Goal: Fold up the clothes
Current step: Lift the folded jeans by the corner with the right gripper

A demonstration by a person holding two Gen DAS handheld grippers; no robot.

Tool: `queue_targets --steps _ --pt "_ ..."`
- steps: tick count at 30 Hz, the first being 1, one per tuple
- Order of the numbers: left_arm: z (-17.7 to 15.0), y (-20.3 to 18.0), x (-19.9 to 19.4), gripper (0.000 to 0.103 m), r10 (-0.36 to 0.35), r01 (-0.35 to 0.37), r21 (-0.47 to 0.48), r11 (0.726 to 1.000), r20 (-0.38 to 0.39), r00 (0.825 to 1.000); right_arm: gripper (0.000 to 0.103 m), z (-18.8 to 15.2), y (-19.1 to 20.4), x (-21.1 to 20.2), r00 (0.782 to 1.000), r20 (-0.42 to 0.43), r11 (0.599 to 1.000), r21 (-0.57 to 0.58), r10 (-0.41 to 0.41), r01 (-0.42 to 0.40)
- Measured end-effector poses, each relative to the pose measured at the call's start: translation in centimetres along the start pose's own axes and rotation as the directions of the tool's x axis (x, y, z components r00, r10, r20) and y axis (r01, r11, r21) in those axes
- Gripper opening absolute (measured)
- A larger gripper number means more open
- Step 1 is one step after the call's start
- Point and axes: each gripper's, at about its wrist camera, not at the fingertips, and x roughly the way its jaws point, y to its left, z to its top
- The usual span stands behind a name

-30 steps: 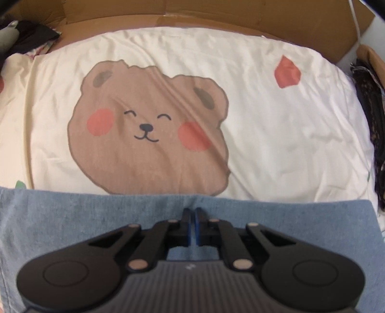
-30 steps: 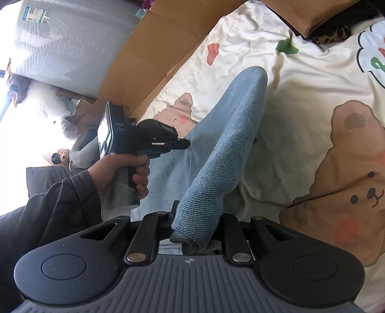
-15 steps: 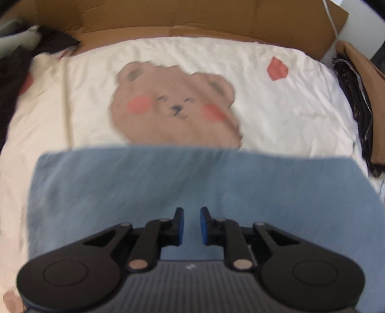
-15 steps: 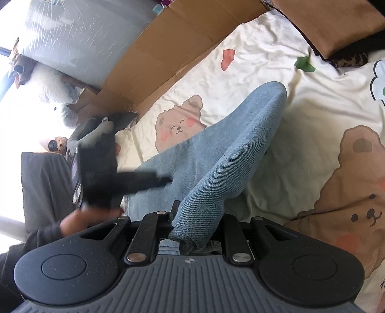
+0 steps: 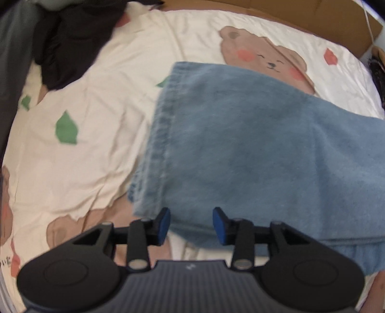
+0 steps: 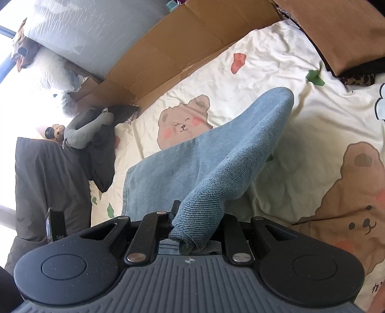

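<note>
Left wrist view: left gripper point(image 5: 191, 222) points down over the bed, jaws opening w/ a clear gap btwn the blue pads point(image 5: 163, 222). Nothing pinched; the pads sit apart above the near edge of the blue denim garment point(image 5: 252, 149), not pressing it. Denim lies spread on the cream bedsheet point(image 5: 96, 115), stitched hem running down its left side, far corner overlapping a printed brown bear point(image 5: 264, 55). Green leaf prints to the left of the denim. Dark clothes point(image 5: 69, 45) piled at the top-left corner of the sheet. Cardboard point(image 5: 300, 14) along the far edge. Pic is a bit blurred.

Right wrist view: right gripper point(image 6: 192, 226) is nearly closed, clamped on a bunched corner of the same denim garment point(image 6: 228, 154). Cloth rises from the sheet up into the jaws as a ridge, fold end poking out toward the camera; pads themselves hidden under fabric. Rest of the denim lies flat on the bedsheet point(image 6: 276, 72), left of the lifted ridge. Cardboard sheet point(image 6: 182, 41) leans along the far side of the bed. Grey sleeve-like garment point(image 6: 84, 130) and dark clothes at the left edge. Brown folded fabric point(image 6: 344, 31) top right, w/ a leopard-print bit under it. Black device edge low left, can't tell what.
</note>
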Motion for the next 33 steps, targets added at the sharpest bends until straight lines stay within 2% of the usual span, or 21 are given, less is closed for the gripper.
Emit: queue_targets --steps 1,2,5,9,15,23,33 --pt "-0.1 0.4 -0.1 0.062 -0.001 0.001 -0.002 1.000 0.006 1.000 0.014 0.1 0.2 0.0 1.000 -0.001 1.000 -0.004 -0.003 0.003" --pt "-0.2 0.7 -0.5 0.068 0.000 0.000 0.002 1.000 0.018 1.000 0.014 0.3 0.4 -0.1 1.000 -0.002 1.000 -0.009 -0.005 0.005" --pt "0.0 1.3 -1.0 0.069 -0.012 0.012 0.011 1.000 0.042 0.999 0.014 0.6 1.0 -0.3 1.000 0.007 1.000 -0.012 -0.005 0.005" --pt "0.4 2.1 -0.5 0.069 -0.030 0.030 -0.005 1.000 0.059 0.998 0.014 0.7 2.7 -0.1 0.999 0.007 0.997 -0.075 -0.035 0.035" --pt "0.3 2.6 1.4 0.069 -0.083 0.083 0.004 0.997 0.037 0.996 0.014 0.8 5.7 0.1 0.997 0.008 0.983 -0.167 -0.077 0.077" --pt "-0.7 4.1 2.7 0.069 -0.140 0.143 -0.039 0.989 0.062 0.988 0.014 0.4 10.0 1.2 0.995 0.003 0.956 -0.278 -0.099 0.096" --pt "-1.9 7.3 2.2 0.065 -0.247 0.260 -0.115 0.959 0.121 0.962 0.014 -0.9 15.3 3.8 0.996 -0.010 0.915 -0.396 -0.089 0.078"
